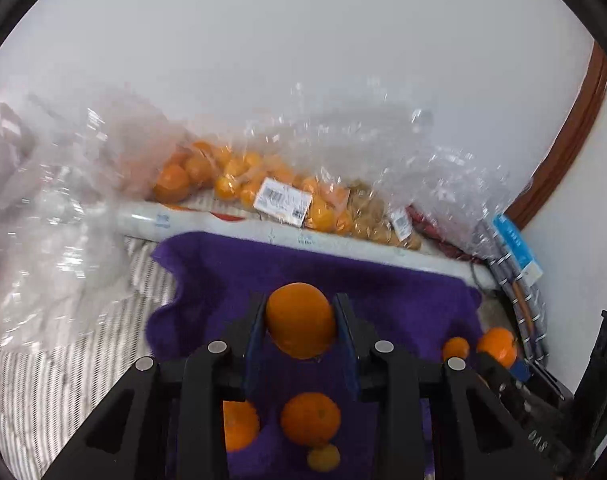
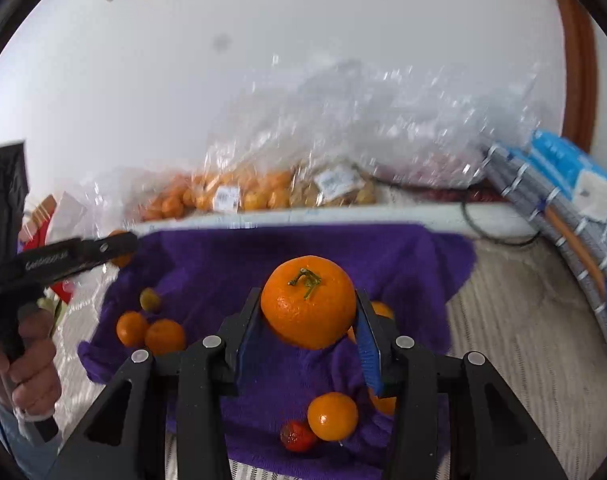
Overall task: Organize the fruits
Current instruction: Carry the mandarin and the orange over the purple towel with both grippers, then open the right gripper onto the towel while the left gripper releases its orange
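Nearest to you, each gripper is clamped on a fruit and holds it clear of the cloth. Your left gripper (image 1: 300, 320) pinches a smooth round orange mandarin (image 1: 300, 320) between its blue pads, and your right gripper (image 2: 309, 312) pinches a larger orange mandarin with a green stem (image 2: 308, 302), stem side facing the camera. Both grips sit on the curve of a round, slightly soft fruit, so I judge the main risk is slippage: a tilt or quick swing could let either one roll out forward, and squeezing harder could bruise the peel.

Just below lie loose fruits on the rumpled purple fleece cloth (image 1: 383, 292): two mandarins and a small yellowish fruit under the left gripper, and a small orange mandarin (image 2: 332, 416) touching a small red fruit (image 2: 297, 436) under the right. A dropped mandarin would likely knock these rolling, and the cloth's folds could send them off its edge onto the striped surface.

Further off, your left hand (image 2: 27, 364) and its tool are near the right gripper's side; the two could collide if both aim for the same spot.

Farthest, against the wall, the crinkled clear plastic bags of oranges (image 1: 239, 180) could snag a finger if you reach in there.
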### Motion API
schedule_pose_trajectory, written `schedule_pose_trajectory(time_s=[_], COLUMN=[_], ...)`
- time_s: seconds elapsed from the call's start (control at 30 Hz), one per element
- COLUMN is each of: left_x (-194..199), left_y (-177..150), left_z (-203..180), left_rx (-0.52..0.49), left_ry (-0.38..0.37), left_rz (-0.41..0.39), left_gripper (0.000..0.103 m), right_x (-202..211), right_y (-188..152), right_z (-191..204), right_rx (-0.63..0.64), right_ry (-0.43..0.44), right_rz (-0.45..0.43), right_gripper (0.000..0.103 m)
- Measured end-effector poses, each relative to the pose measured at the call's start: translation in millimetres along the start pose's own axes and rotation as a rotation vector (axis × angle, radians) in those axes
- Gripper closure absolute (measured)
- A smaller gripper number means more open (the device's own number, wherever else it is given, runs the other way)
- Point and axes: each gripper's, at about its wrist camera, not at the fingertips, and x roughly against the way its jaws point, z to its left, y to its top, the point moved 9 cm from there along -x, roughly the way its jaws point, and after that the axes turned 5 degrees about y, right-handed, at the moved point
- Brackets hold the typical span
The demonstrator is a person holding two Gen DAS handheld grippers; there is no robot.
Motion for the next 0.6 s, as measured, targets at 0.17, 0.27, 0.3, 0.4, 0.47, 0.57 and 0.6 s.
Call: schedule_pose_trajectory(time_s=[0.17,0.27,0.3,0.4,0.47,0.57,0.6], left_x=[-31.3,-42.6,-46.2,-52.5,-54.1,-57.7,-59.2], left_y=[-10.8,-18.5,-21.4,-26.5,-28.5,-31.9,-32.5], left_z=[-3.2,-1.4,0.0,1.8,1.2,1.1,1.1], left_rx=[-0.023,-0.045,-0.045,-0.037,-0.041,-0.042,-0.041], left_ry=[0.017,0.038,0.044,0.04,0.041,0.043,0.042], left_rz=[0.073,0.106,0.119,0.142,0.148,0.16,0.164], left_gripper=[0.071,0.071,0.071,0.071,0.071,0.071,0.071], right_x=[-27.4,-36.9,-40.2,-45.1,-46.1,-47.0,-46.9], right_y=[-19.6,-24.4,-26.7,-30.2,-31.9,-34.7,-35.3], right_z=[-0.7,-4.1,-4.2,-3.6,-1.9,-0.1,0.0], right_rx=[-0.021,-0.021,-0.012,0.013,0.037,0.065,0.072], right_ry=[0.04,0.015,0.007,-0.02,-0.036,-0.052,-0.055], right_rz=[0.08,0.096,0.104,0.109,0.109,0.111,0.111], right_gripper=[0.06,0.06,0.06,0.06,0.06,0.06,0.06])
